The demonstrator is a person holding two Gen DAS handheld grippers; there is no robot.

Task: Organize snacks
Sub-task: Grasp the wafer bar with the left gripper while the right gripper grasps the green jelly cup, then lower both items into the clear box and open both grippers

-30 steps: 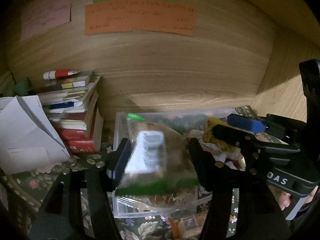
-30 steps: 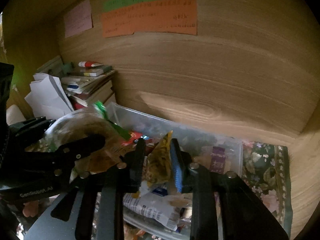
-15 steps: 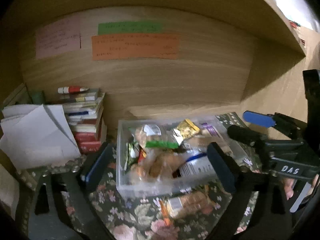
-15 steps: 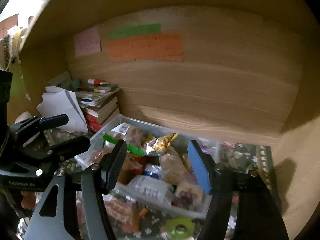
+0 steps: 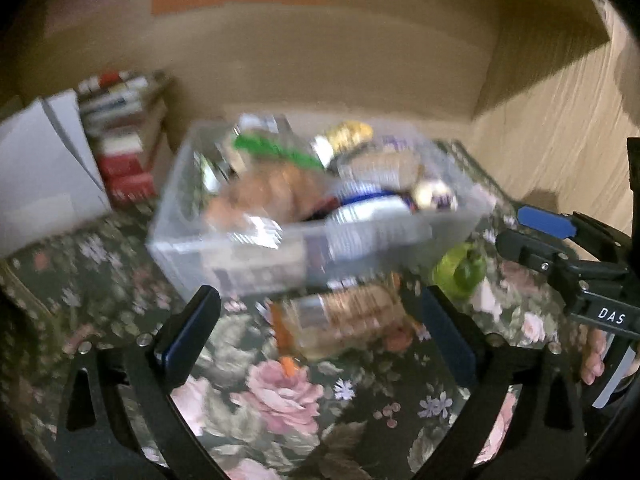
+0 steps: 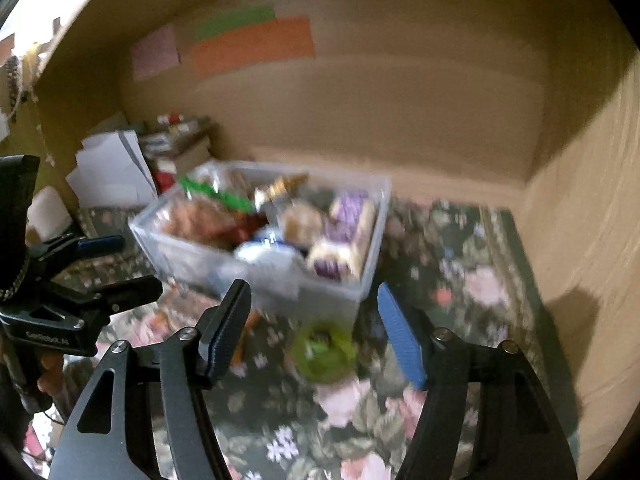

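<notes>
A clear plastic bin (image 5: 224,256) heaped with snack bags stands on the flowered cloth; it also shows in the right wrist view (image 6: 188,256). My left gripper (image 5: 320,332) is open just in front of the bin. A wrapped biscuit packet (image 5: 348,312) lies on the cloth between and beyond its fingertips, untouched. My right gripper (image 6: 314,328) is open too, above a round green thing (image 6: 322,354), also in the left wrist view (image 5: 460,272), near the bin's right corner. Each gripper shows in the other's view: right (image 5: 520,234), left (image 6: 120,266). Both views are blurred.
A stack of books (image 5: 124,140) and folded white paper (image 5: 44,168) stand left of the bin. Wooden walls close the back and right of the shelf. Coloured notes (image 6: 252,44) hang on the back wall. Flowered cloth (image 6: 460,280) lies bare right of the bin.
Both grippers let go of the snack bags they held over the bin, opened, and drew back toward the front. The bags now lie in the bin.
</notes>
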